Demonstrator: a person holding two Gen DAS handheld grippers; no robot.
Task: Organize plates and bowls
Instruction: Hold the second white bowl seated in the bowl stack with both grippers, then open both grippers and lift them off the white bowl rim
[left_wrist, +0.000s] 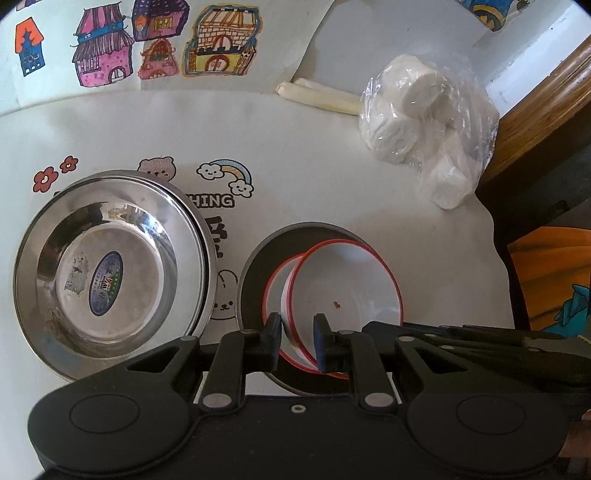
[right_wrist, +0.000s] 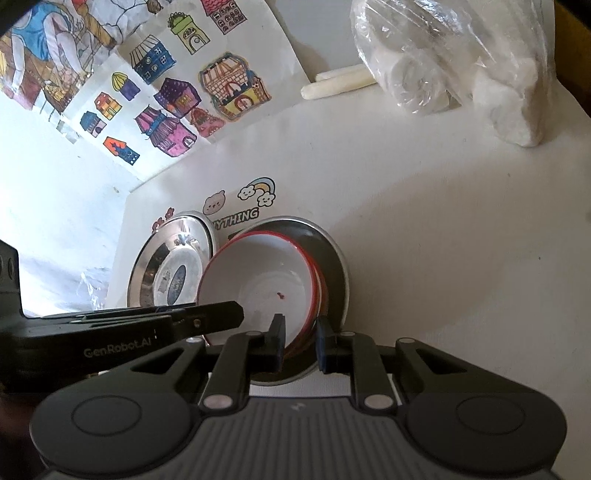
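Observation:
Two nested white bowls with red rims (left_wrist: 343, 284) sit tilted on a dark grey plate (left_wrist: 258, 266). A shiny steel plate (left_wrist: 110, 269) lies to their left. My left gripper (left_wrist: 297, 341) has its fingers either side of the bowls' near rim, one inside, one outside, with a narrow gap. In the right wrist view the bowls (right_wrist: 258, 284) sit on the grey plate (right_wrist: 332, 266), the steel plate (right_wrist: 170, 266) beside them. My right gripper (right_wrist: 300, 341) straddles the bowls' right rim the same way. The left gripper's body crosses the left of that view.
A clear bag of white rolls (left_wrist: 424, 125) lies at the back right of the white table, with a white stick (left_wrist: 317, 96) beside it. Coloured house drawings (left_wrist: 147, 40) hang on the wall behind. The table's right edge (left_wrist: 491, 221) drops off near a wooden frame.

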